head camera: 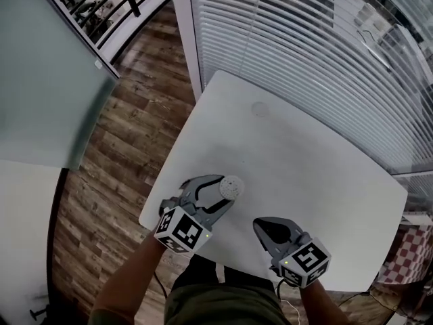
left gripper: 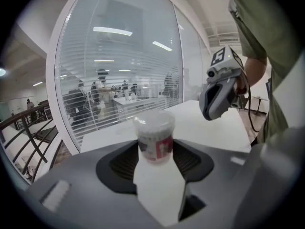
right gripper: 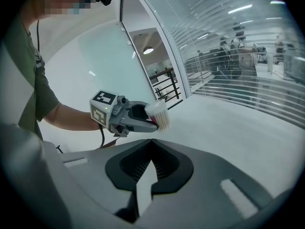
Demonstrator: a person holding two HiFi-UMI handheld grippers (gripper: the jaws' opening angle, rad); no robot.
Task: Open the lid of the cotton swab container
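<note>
Cotton swab container (left gripper: 154, 133) clamped upright in left tongs (left gripper: 155, 151), lid on, right tongs (right gripper: 151, 150) pressed together, empty

Head view steeply down over table (head camera: 304, 154), gripper views low, facing each other

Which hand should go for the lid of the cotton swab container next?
Right. The left hand-held gripper is clamped on the cotton swab container, its lid on top and exposed. The right hand-held gripper is shut, empty and free beside it, though it must open first.
</note>
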